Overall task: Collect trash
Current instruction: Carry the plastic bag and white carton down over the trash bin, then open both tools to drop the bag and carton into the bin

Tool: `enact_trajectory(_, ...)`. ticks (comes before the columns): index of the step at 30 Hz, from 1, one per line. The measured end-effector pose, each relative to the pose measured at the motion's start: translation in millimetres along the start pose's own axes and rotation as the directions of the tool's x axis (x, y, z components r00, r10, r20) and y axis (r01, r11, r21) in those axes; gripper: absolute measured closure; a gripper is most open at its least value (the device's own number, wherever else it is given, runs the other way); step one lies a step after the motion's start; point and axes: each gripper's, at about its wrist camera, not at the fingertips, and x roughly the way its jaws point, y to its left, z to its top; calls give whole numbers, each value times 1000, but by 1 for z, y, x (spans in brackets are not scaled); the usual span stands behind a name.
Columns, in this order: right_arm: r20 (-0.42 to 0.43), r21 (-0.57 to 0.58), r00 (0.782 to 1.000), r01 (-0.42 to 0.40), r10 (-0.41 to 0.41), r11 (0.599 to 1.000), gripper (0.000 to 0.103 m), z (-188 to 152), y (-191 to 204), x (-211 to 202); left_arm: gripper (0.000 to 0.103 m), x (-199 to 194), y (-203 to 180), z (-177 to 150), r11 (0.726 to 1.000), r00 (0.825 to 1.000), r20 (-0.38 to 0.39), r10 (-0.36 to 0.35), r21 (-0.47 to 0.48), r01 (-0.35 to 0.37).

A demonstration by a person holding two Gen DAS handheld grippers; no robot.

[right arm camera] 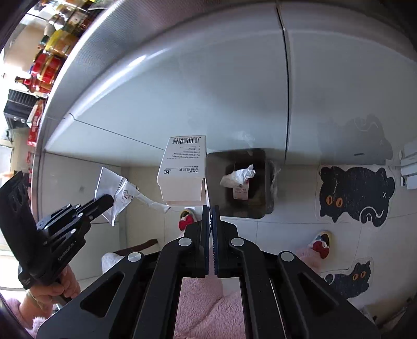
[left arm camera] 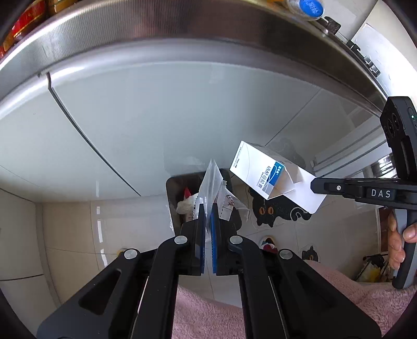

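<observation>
My left gripper is shut on a clear plastic wrapper and holds it over the dark trash bin on the floor. The same wrapper and the left gripper show at the left of the right wrist view. My right gripper is shut on the flap of a white and blue cardboard box, held in the air just left of the bin. The box and the right gripper show at the right of the left wrist view. Crumpled white paper lies in the bin.
A white cabinet front under a steel counter edge rises behind the bin. Black cat floor mats lie right of the bin. Slippers with red bows and pink fleece sleeves are below the grippers.
</observation>
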Motion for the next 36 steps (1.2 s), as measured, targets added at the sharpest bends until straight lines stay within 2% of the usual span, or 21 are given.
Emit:
enact_trajectory(7,-24,62,999,31,-30,998,99,12,-22,69,101,72,10,-11,999,998,-68,6,-45,-9)
enact_trajectory(12,-63,161,998,28,-18,987,99,17,-41,115,101,123,20,-21,998,993,-121,12,-65,-20)
enact_trajectory(15,-84,212,996,35,-17,977,99,20,-50,138,100,148,21,-26,997,988,-154,-15,-72,4)
enact_trajectory(22,-124,275,992,50,-16,960,99,27,-59,167,99,181,24,-27,994,978,-200,-60,-105,39)
enact_trajectory(27,-131,308,991,56,-16,950,94,30,-62,171,89,186,23,-21,993,973,-222,-67,-109,44)
enact_trajectory(28,-130,320,991,53,-12,946,92,29,-63,170,87,184,23,-21,993,973,-222,-67,-110,43)
enact_trajectory(30,-121,342,993,46,-5,938,80,29,-66,169,66,183,24,-21,993,973,-222,-67,-113,42)
enact_trajectory(31,-115,352,993,39,2,935,57,29,-67,168,62,182,25,-21,992,973,-221,-66,-116,41)
enact_trajectory(32,-103,361,995,28,10,932,38,28,-68,166,53,180,26,-21,993,974,-220,-59,-117,33)
enact_trajectory(33,-93,363,996,23,12,931,36,28,-69,163,46,179,27,-21,992,975,-216,-56,-119,30)
enact_trajectory(36,-81,374,997,10,21,928,33,31,-69,158,31,173,29,-21,993,978,-204,-42,-119,18)
